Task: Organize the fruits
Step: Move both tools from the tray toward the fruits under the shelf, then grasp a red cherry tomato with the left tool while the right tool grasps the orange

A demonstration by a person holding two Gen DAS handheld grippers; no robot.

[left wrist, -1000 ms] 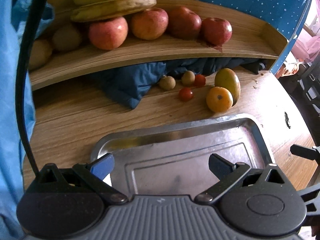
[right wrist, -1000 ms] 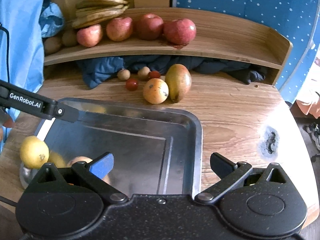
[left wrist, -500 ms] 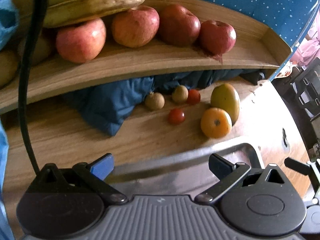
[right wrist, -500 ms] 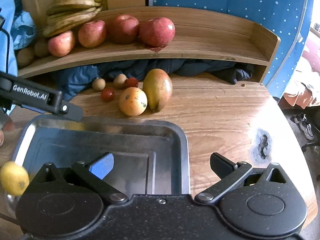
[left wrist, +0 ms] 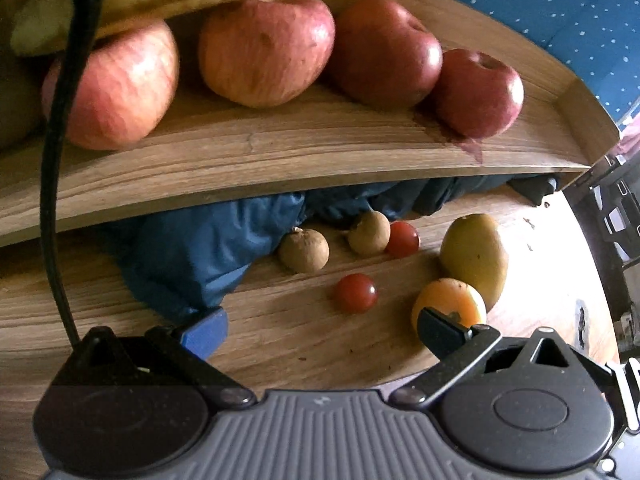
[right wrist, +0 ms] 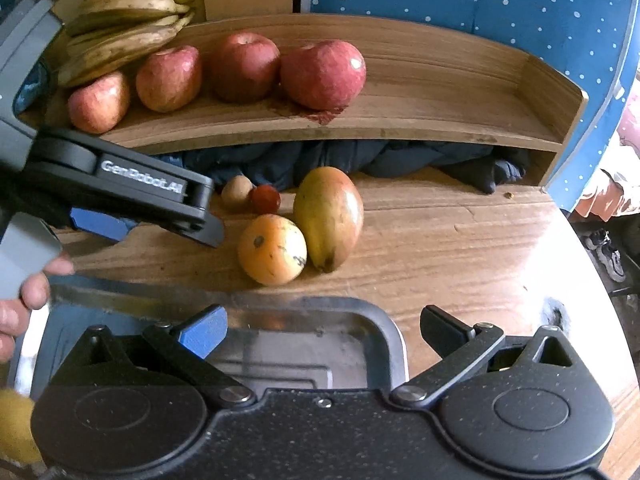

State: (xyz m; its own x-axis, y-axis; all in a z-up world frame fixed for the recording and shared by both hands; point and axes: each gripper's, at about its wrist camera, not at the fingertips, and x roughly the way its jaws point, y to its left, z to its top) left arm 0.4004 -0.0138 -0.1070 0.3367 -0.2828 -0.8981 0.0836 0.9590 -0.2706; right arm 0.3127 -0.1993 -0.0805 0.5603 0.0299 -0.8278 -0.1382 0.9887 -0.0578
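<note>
Fruit lies loose on the bench (right wrist: 460, 248): an orange (right wrist: 273, 249) touching a mango (right wrist: 329, 216), two tomatoes (left wrist: 355, 293) and two small brown fruits (left wrist: 304, 250) near a blue cloth (left wrist: 192, 256). Four apples (right wrist: 323, 73) and bananas (right wrist: 128, 20) sit on the shelf (right wrist: 440, 120) above. The left claw (left wrist: 320, 330) hangs wide and empty just before the tomatoes. The right claw (right wrist: 322, 326), also wide and empty, hovers over a steel tray (right wrist: 384, 336).

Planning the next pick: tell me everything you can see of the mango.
The mango is a large oval fruit, yellow-green with a reddish blush and a dark spot near its lower tip. It lies on the wooden tabletop before the shelf, against the orange fruit at its left. Neither gripper touches it.
</note>
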